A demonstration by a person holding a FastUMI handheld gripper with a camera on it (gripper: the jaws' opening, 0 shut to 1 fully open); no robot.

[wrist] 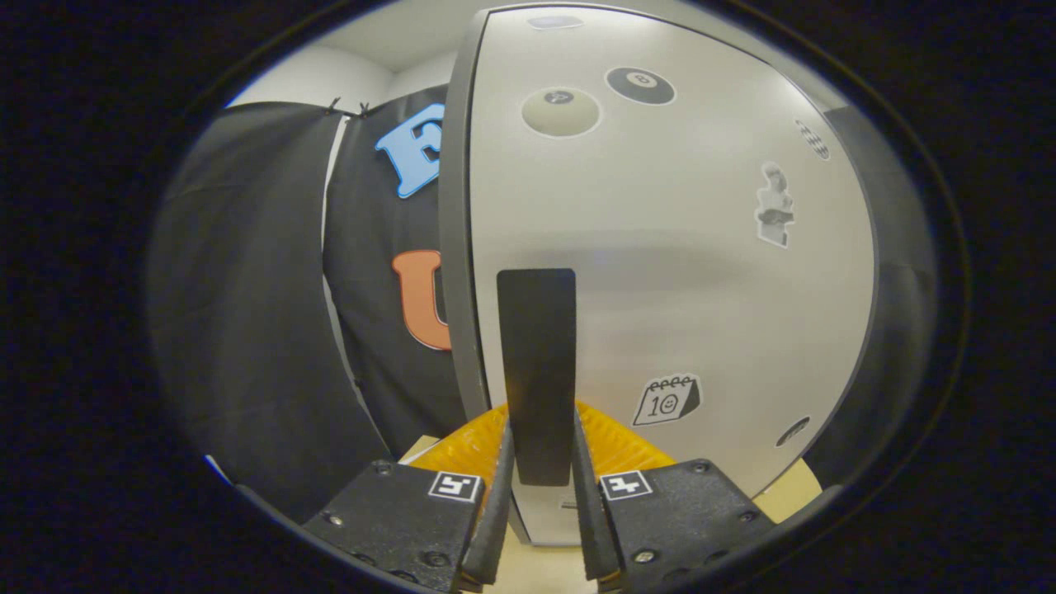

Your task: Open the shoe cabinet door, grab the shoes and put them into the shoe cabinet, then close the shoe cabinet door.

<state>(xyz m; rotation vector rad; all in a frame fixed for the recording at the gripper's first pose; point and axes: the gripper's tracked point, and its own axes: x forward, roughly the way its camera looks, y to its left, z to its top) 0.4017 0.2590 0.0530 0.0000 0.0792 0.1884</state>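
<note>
The shoe cabinet door (660, 272), a pale panel dotted with stickers, stands upright straight ahead of the jaws and takes up nearly all the space beyond them. Its grey edge (458, 247) runs vertically just to the left of the fingers, with the black booth cloth (264, 313) hanging further off on that side. From this view I cannot tell whether the door is fully shut against the cabinet or standing slightly ajar.

The door handle (536, 363), a dark flat bar mounted near that grey edge, has its long axis vertical, parallel to the edge. Its lower part drops between the two fingers, while its upper part rises beyond them. That is the relation the coming move depends on: the bar runs lengthwise through the gap, so the fingers flank it left and right.

The gripper (540, 462) is narrowed to roughly the width of the handle, with a fingertip (503, 462) close against each side of the bar. They appear to be pressing on it, though the contact is hard to confirm. No shoes are in the grip.

With the handle apparently held, the likely next step is swinging the door about its hinge.

A light wooden surface (544, 569) lies beneath the fingers at the cabinet's foot.
</note>
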